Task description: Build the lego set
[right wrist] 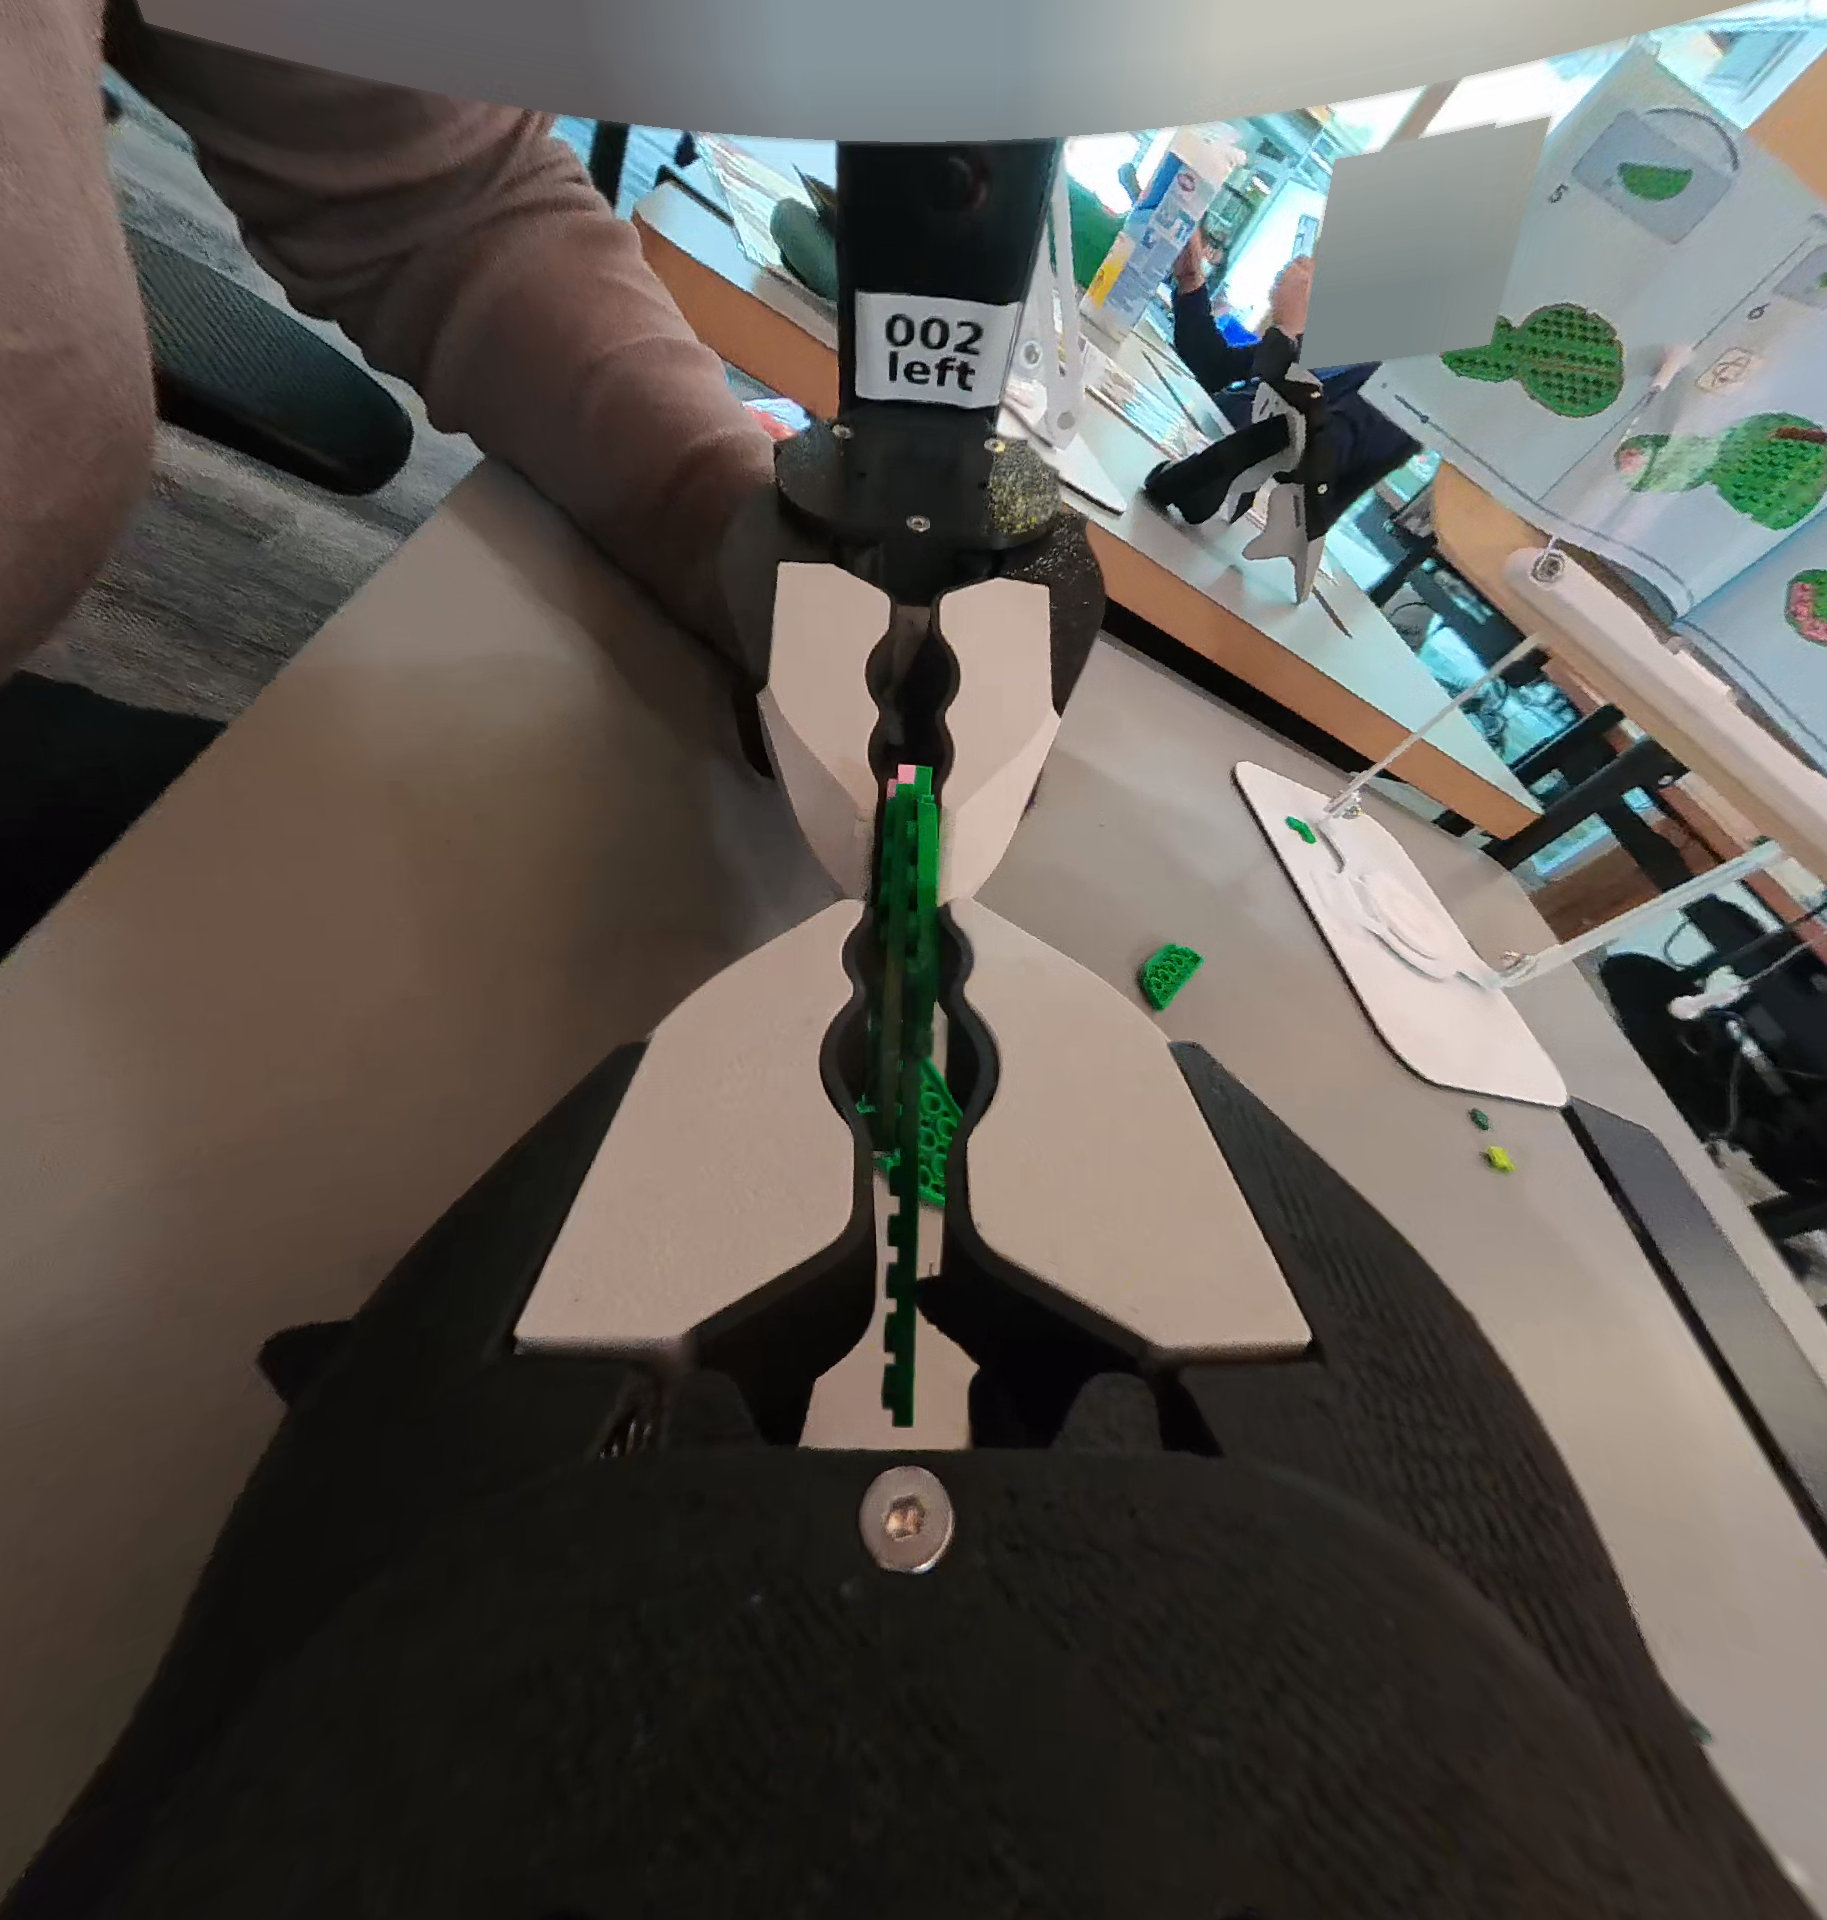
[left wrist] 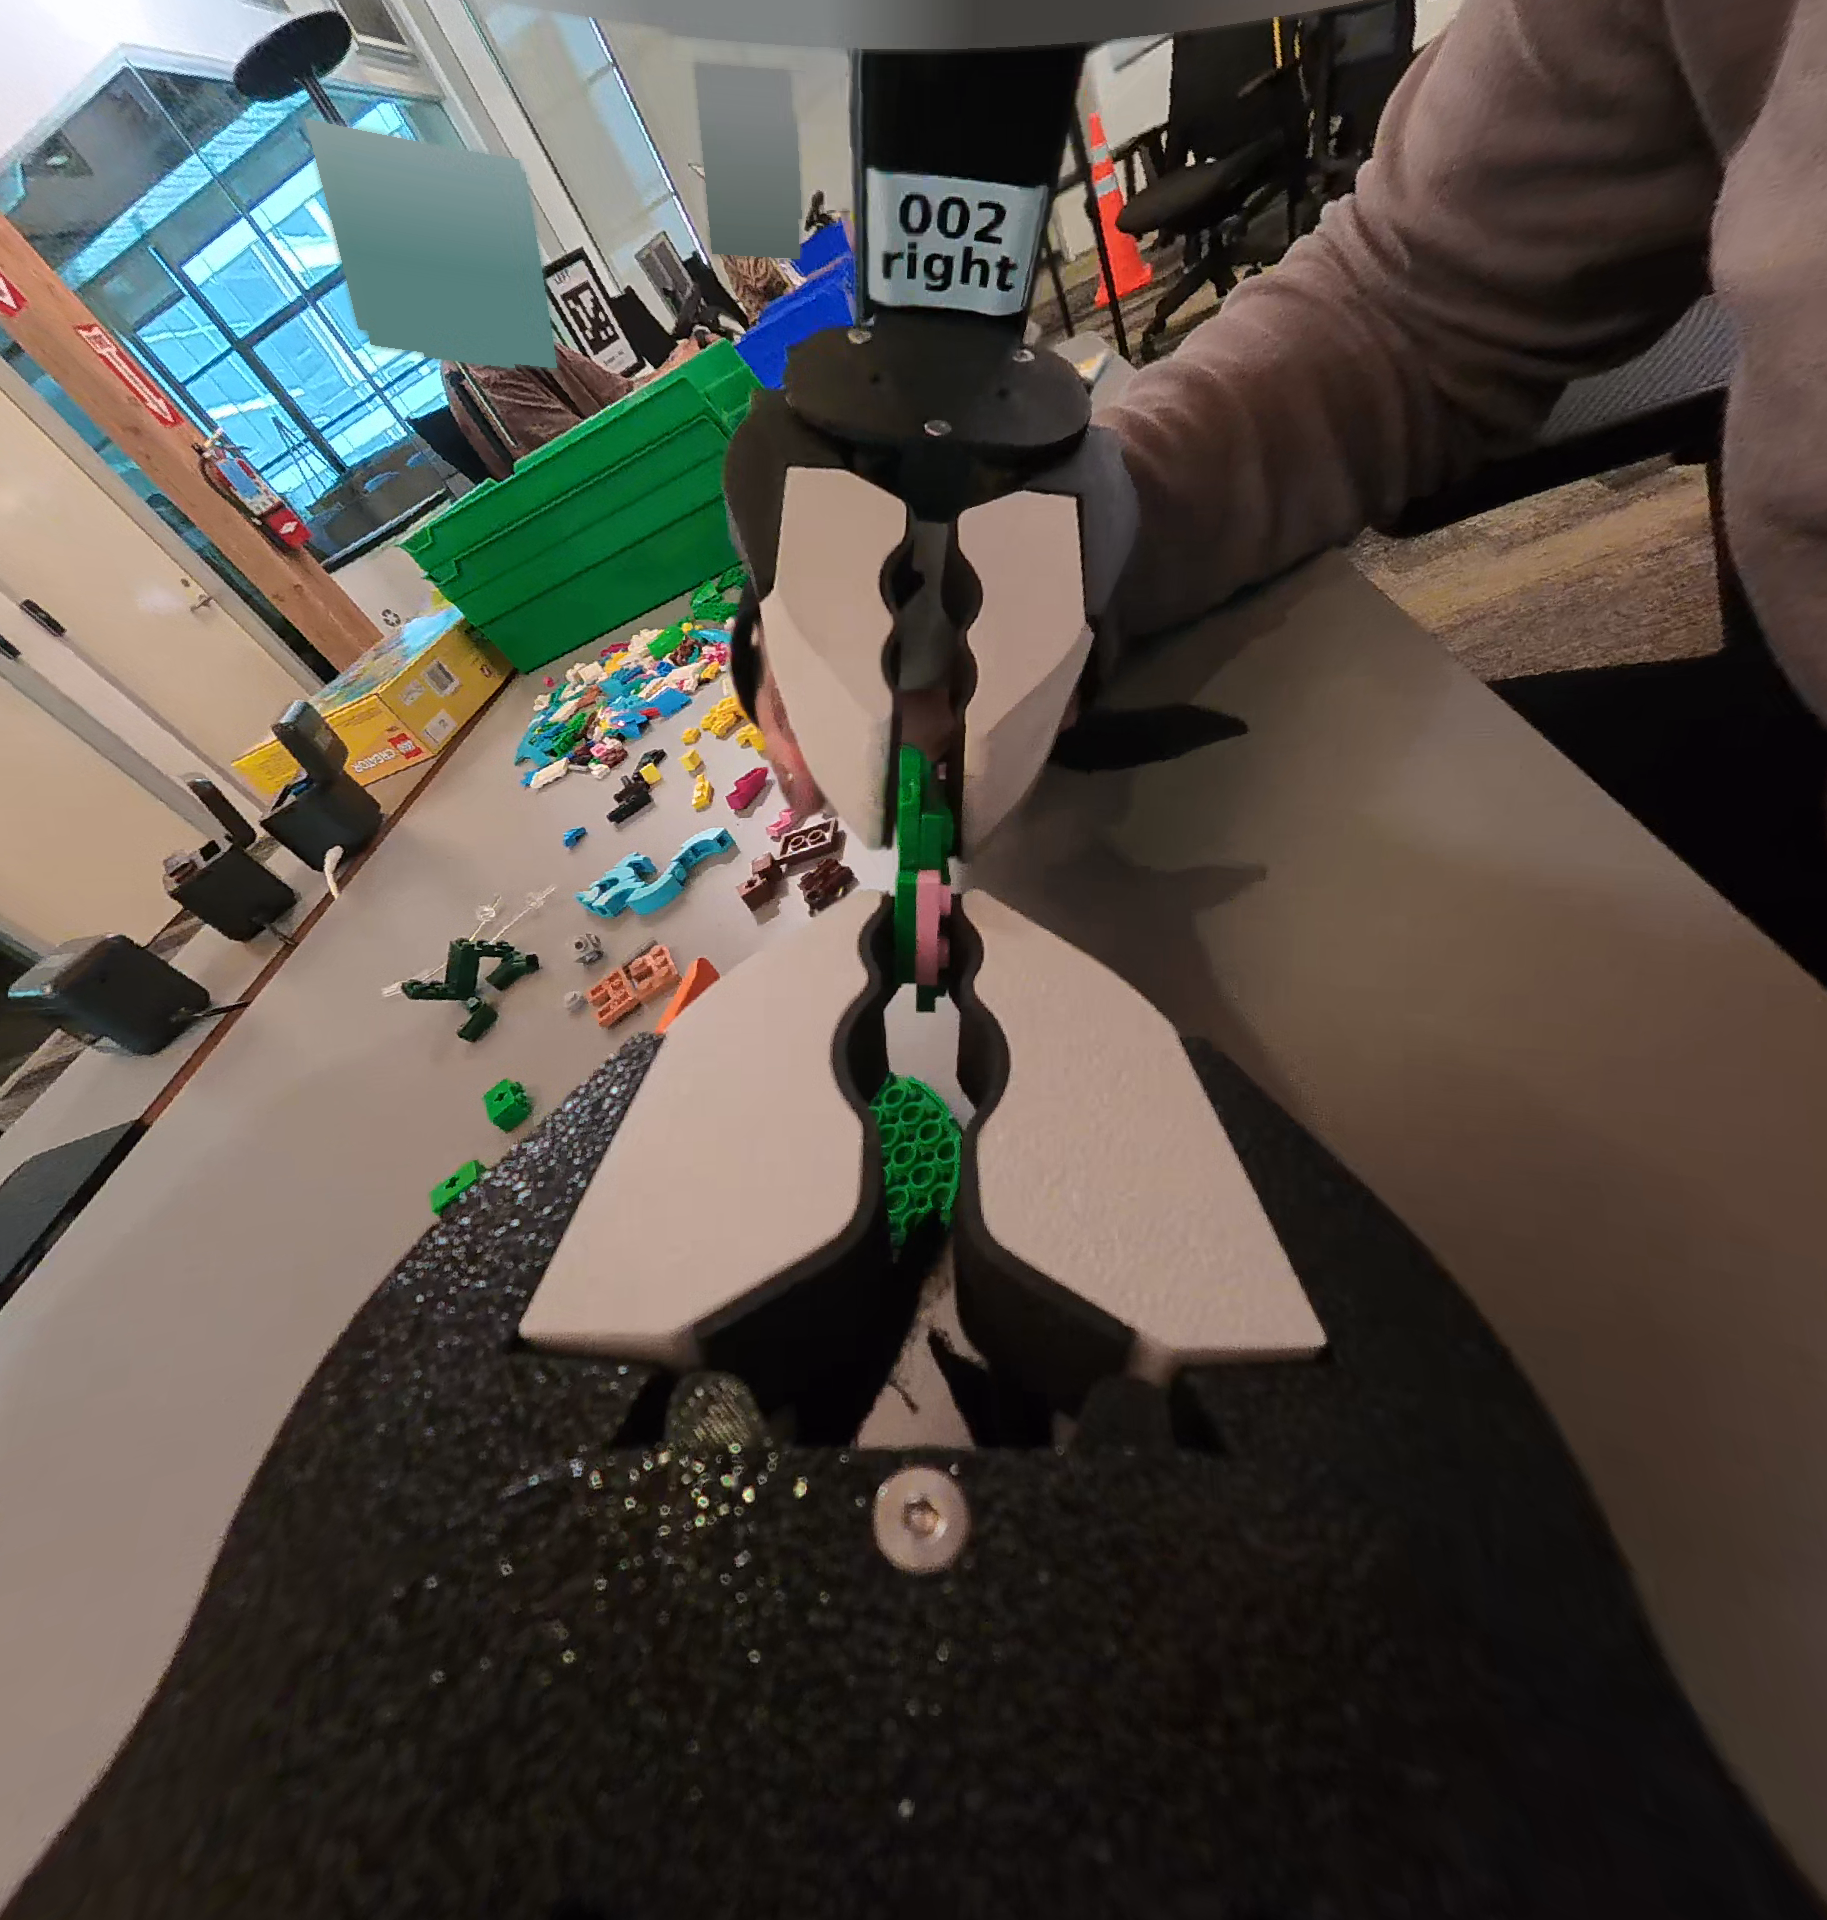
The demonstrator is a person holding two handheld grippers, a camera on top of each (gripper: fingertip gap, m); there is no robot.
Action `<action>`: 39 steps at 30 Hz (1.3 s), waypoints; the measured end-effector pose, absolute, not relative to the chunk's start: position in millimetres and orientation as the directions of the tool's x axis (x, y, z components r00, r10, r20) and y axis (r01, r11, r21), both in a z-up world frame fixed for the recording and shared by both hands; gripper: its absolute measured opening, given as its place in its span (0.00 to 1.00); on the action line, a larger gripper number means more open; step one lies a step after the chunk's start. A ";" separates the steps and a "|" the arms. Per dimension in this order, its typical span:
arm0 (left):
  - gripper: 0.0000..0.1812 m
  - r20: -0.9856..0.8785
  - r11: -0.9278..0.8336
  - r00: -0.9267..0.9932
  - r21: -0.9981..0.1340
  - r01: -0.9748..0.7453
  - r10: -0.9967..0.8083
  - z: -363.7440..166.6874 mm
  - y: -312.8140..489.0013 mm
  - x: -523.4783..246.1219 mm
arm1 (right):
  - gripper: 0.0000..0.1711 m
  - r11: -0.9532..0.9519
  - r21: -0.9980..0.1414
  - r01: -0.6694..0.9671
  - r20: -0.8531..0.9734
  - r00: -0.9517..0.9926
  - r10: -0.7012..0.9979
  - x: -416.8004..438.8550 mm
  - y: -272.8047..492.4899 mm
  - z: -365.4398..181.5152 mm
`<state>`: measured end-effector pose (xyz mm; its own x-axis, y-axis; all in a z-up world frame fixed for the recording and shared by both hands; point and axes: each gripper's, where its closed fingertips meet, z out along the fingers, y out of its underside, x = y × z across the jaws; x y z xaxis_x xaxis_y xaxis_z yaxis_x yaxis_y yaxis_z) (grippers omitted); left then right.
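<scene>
green and pink, the lego plate assembly (left wrist: 924,894) hangs edge-on above the table (left wrist: 1408,1039) near its edge; our left gripper (left wrist: 914,940) and right gripper (right wrist: 904,935), tip to tip, both clench it.

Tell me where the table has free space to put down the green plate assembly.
Free: the bare table between the grippers and its near edge, and the strip between the bright green curved piece and the grippers. Crowded: the loose brick pile before the green bins, and around the blue curved build.
</scene>
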<state>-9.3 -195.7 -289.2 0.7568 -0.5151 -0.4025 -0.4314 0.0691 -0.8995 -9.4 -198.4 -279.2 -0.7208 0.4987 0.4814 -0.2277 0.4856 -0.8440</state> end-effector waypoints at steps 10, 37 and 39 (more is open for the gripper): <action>0.04 -0.336 0.069 0.777 -0.932 -0.356 -0.532 -282.3 -197.0 -10.5 | 0.04 0.430 -0.890 -0.149 0.387 -0.745 0.544 -11.3 -199.5 -273.0; 0.05 -0.254 0.080 0.807 -0.965 -0.251 -0.533 -271.3 -197.8 -17.4 | 0.04 0.415 -0.896 -0.159 0.393 -0.719 0.573 -14.7 -190.1 -269.4; 0.05 -0.246 0.079 0.811 -0.967 -0.242 -0.531 -270.5 -197.7 -18.5 | 0.05 0.392 -0.904 -0.172 0.391 -0.706 0.591 -16.9 -189.7 -267.9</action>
<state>-18.5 -197.7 -270.5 0.8106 -0.5313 -0.2462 -0.2421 0.0787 -0.9670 -16.9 -189.7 -267.9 -0.7061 0.5907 0.3906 -0.1719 0.3921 -0.9037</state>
